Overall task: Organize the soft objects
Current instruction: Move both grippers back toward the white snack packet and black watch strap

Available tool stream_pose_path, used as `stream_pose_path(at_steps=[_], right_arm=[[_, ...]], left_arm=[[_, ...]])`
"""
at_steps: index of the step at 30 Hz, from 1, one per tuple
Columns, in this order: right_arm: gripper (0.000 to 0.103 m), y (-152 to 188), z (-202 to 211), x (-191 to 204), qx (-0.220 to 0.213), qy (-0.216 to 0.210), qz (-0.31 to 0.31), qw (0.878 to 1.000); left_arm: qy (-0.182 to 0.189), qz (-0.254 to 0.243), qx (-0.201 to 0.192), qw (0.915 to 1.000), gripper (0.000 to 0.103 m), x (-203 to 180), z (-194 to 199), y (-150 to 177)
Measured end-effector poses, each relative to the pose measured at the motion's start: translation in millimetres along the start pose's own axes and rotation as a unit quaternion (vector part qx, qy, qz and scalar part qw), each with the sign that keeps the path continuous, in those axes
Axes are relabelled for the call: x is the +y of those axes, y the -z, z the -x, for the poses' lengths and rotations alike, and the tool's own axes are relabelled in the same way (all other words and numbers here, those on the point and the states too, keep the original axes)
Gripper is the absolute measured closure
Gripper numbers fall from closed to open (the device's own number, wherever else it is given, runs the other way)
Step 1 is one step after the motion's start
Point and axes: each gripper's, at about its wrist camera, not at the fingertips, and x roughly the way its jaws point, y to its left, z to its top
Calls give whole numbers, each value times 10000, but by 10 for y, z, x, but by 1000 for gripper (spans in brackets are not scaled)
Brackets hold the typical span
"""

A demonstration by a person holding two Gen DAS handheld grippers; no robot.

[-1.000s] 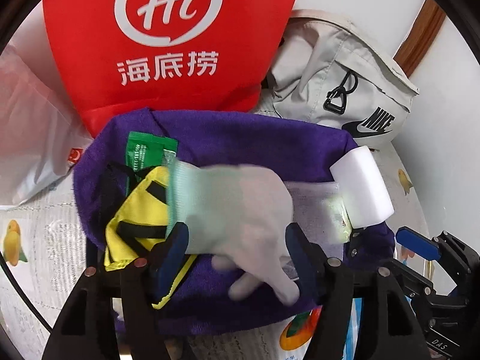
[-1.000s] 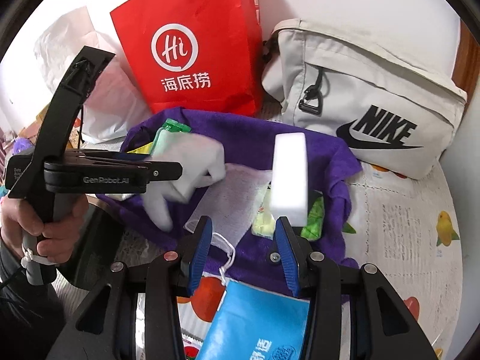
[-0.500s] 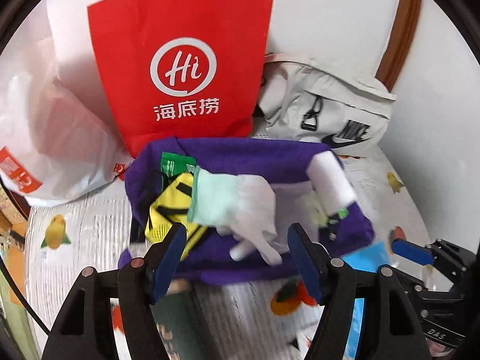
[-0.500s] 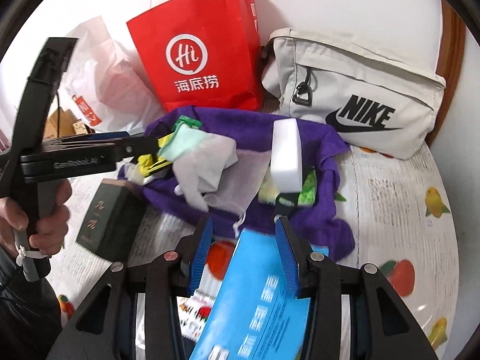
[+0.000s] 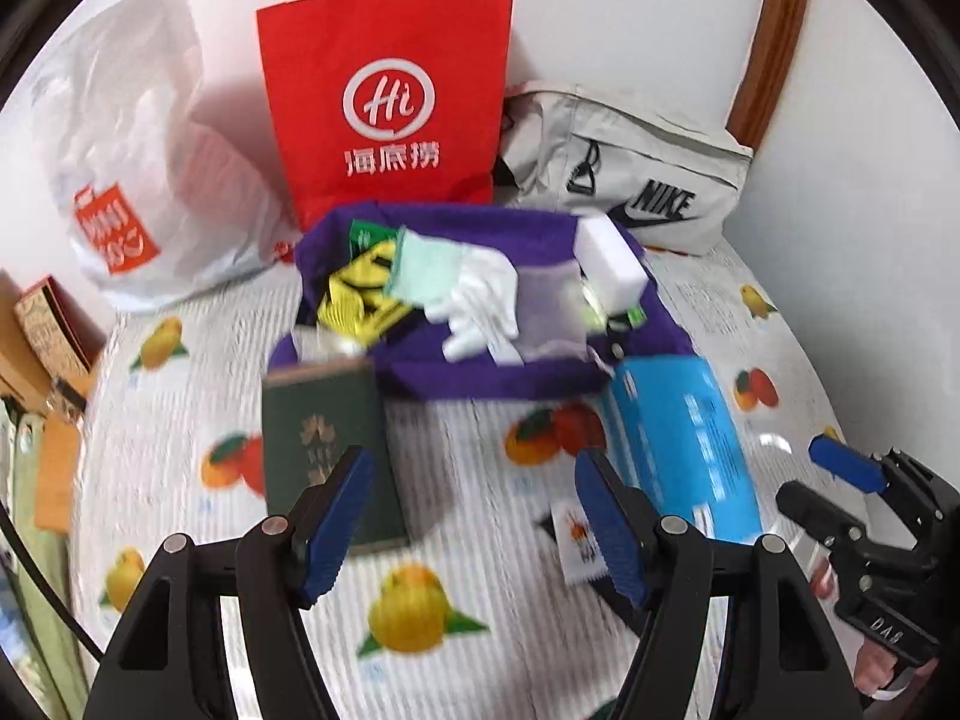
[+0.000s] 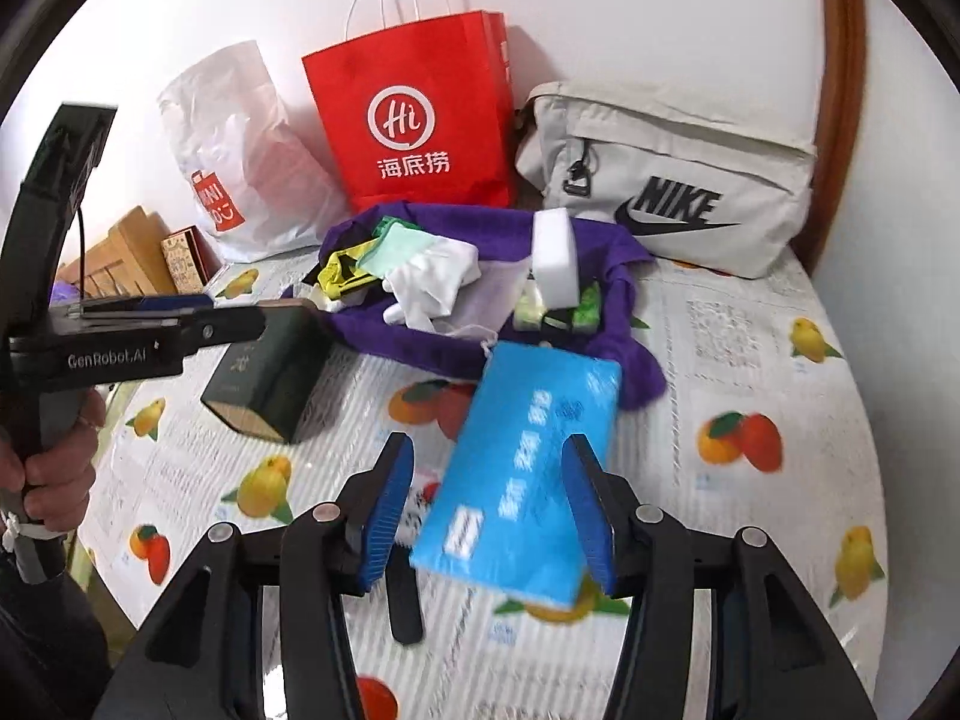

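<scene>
- Fruit-printed cloth covers the table (image 5: 180,372), open at its near edge.
- Red bag (image 6: 414,114) reads "Hi"; grey bag (image 6: 672,180) "NIKE".
- Purple cloth (image 5: 498,372) holds white glove (image 5: 486,294), sponge (image 5: 612,258).
- Left gripper (image 5: 474,522) released, empty; right gripper (image 6: 498,516) opening around blue pack (image 6: 528,450).

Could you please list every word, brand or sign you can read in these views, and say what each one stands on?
"Hi" in a ring, above "海底捞": red paper bag.
"NIKE" with swoosh: grey bag.
"GenRobot.AI": left gripper, on its body.
"DAS": right gripper, on its body.
White plastic bag: red logo, partly legible only.
Blue pack and dark green box: print too blurred.
</scene>
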Motion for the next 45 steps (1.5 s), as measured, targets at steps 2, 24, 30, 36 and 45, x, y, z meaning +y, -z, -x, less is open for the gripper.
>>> stream_pose_path(at_steps=[2,24,30,36,45], right_arm=[[51,93,85,-21,-17,-6,-1,10000],[50,931,-57,-379,536,136,-163,9983],[50,997,-142,-408,653,103,-140,9977],[50,1054,-181,-421,720,87,-174,9972],[50,1070,-155,-305,682,-32,-122,9976]], left_arm=[[-23,27,57,10000,35,-36,-9,144],[573,-337,735,9951,37,-520,-998,751],[543,-430,598,9958,54,-554,-1017,766],[728,-482,586,9945,85,-575,-1012,761],[941,-237,550,9938,101,-425,-879,837]])
